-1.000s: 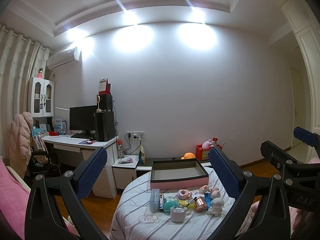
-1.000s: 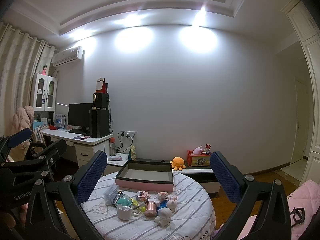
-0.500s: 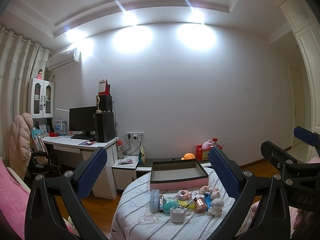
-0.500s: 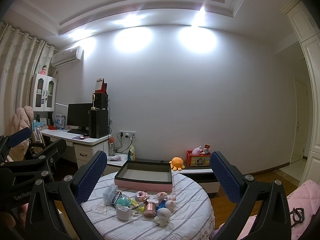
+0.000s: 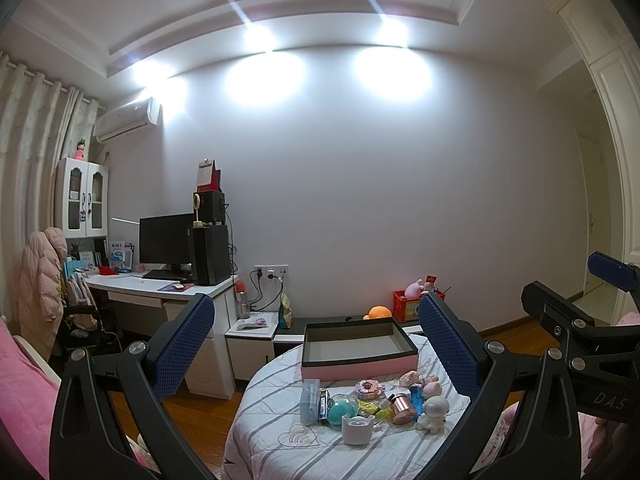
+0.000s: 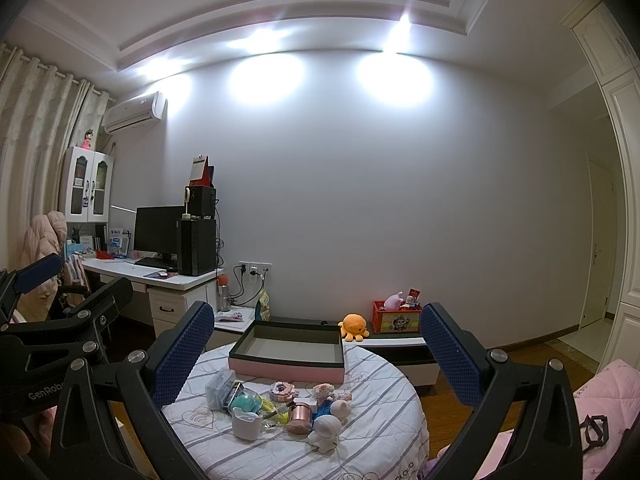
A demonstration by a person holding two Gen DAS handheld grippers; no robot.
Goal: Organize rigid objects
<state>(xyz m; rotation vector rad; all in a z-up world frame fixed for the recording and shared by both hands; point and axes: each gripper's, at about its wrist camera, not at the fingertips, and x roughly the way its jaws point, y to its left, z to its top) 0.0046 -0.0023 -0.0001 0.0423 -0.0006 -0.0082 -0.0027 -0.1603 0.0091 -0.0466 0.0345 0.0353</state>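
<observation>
A round table with a striped cloth (image 5: 280, 444) (image 6: 384, 440) holds a pile of small objects: a white cup (image 5: 357, 429) (image 6: 247, 422), a teal ball (image 5: 340, 408), a copper cup (image 5: 402, 406) (image 6: 300, 414), a white figurine (image 5: 433, 412) (image 6: 325, 432) and a clear case (image 5: 310, 395). Behind them stands an empty pink box with a dark rim (image 5: 358, 354) (image 6: 288, 354). My left gripper (image 5: 316, 344) is open and empty, held high before the table. My right gripper (image 6: 314, 346) is open and empty too.
A desk (image 5: 168, 294) with a monitor and a computer tower stands at the left. A low bench at the wall holds an orange plush (image 6: 354, 326) and a red toy box (image 6: 396, 316). Pink bedding (image 6: 612, 396) lies at the right. The floor is wood.
Both grippers have tilted down slightly and come a little nearer the table, so the objects sit a little higher in both views. Both stay open.
</observation>
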